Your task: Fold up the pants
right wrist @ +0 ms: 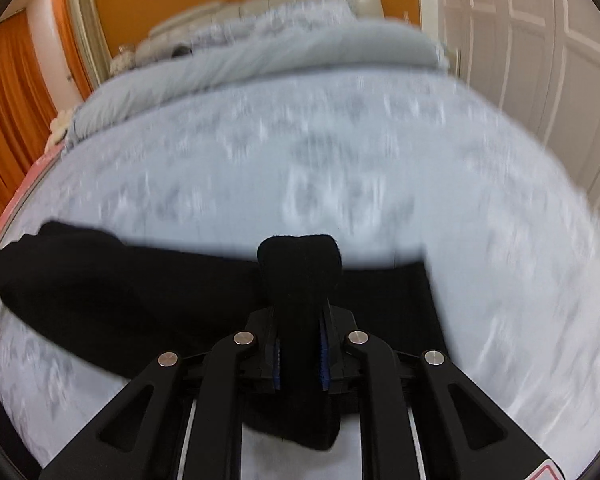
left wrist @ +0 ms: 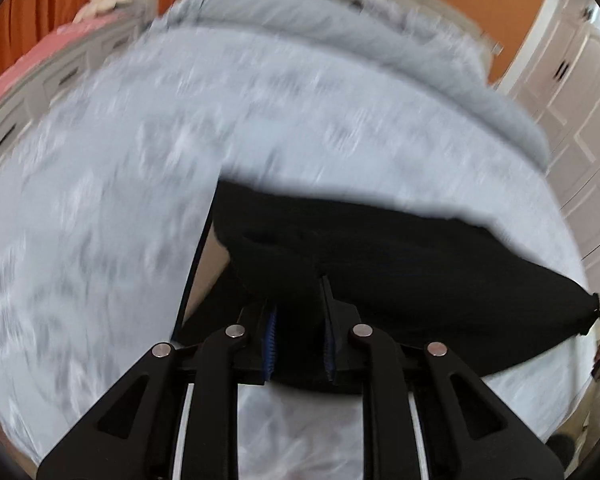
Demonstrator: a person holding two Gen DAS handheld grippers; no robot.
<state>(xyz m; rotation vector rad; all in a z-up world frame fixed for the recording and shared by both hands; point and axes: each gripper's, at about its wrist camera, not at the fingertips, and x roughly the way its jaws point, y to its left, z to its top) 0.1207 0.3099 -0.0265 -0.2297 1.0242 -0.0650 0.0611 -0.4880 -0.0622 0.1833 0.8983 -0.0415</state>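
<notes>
Black pants point(left wrist: 400, 272) hang stretched between my two grippers above a pale blue patterned bed. My left gripper point(left wrist: 300, 308) is shut on one end of the pants, with cloth bunched between its blue pads. In the right wrist view the pants point(right wrist: 112, 300) run off to the left, and my right gripper point(right wrist: 300, 320) is shut on a thick fold of them that sticks out past the fingertips. Both views are blurred by motion.
The bed point(right wrist: 340, 168) has a folded grey-blue duvet point(right wrist: 260, 56) and a padded headboard at its far end. White wardrobe doors point(right wrist: 540, 60) stand to the right, orange curtains point(right wrist: 8, 120) and white drawers point(left wrist: 40, 88) to the left.
</notes>
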